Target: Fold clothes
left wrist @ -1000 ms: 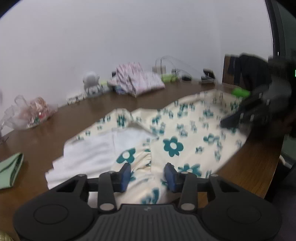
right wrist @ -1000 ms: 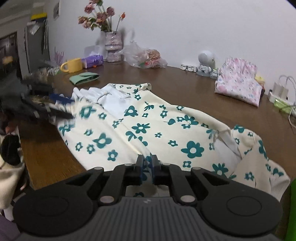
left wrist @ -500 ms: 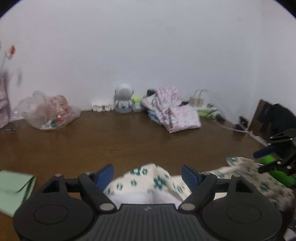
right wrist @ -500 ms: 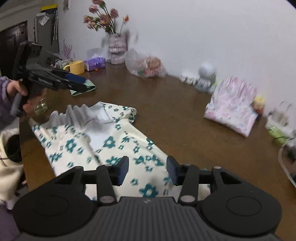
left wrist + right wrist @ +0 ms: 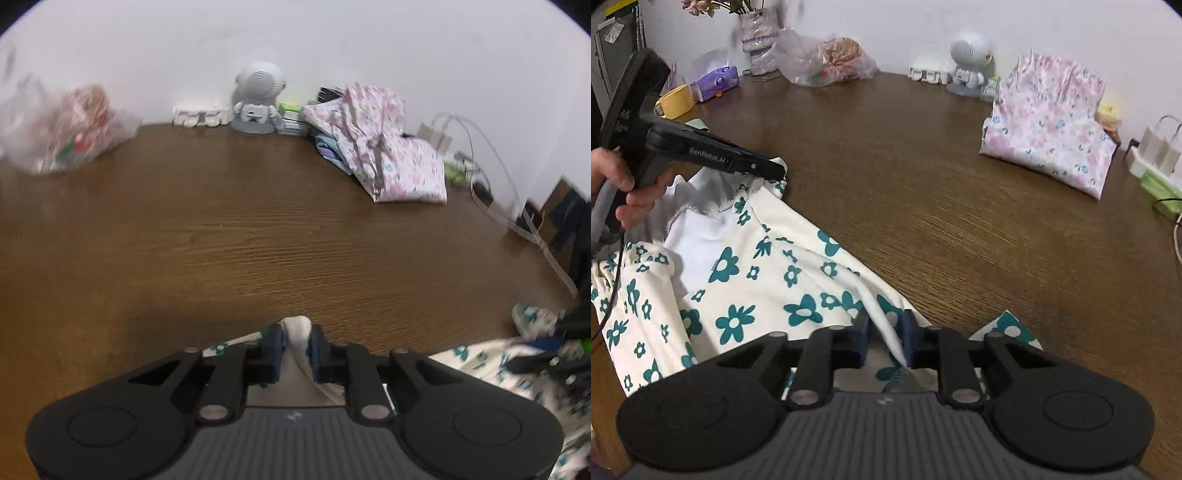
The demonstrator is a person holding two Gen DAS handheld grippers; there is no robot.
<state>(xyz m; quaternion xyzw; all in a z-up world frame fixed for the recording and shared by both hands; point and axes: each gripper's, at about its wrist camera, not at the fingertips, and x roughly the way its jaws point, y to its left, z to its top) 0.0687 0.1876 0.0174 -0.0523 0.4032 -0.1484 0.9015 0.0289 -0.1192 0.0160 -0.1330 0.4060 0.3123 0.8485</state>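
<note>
A cream garment with teal flowers (image 5: 757,266) lies bunched at the near edge of the wooden table (image 5: 923,177), its white lining showing at the left. My right gripper (image 5: 884,325) is closing, and a fold of the garment's far edge is pinched between its blue pads. In the left wrist view my left gripper (image 5: 295,332) is also closing, its pads pressing on a white fold of the garment (image 5: 480,354). From the right wrist view the left gripper (image 5: 779,171) is held by a hand (image 5: 624,184) at the garment's far left corner. The right gripper (image 5: 554,326) shows blurred at the right edge.
A folded pink floral garment (image 5: 1049,136) lies at the back right beside chargers and cables (image 5: 1156,147). A white robot-shaped speaker (image 5: 258,96) and a plastic bag (image 5: 66,125) stand along the wall. A yellow mug (image 5: 677,101) and a flower vase (image 5: 759,40) sit at the far left.
Both grippers opened, moved across the garment toward its far edge, and have closed on folds of it there. The left wrist view swung from the spread garment toward the wall.
</note>
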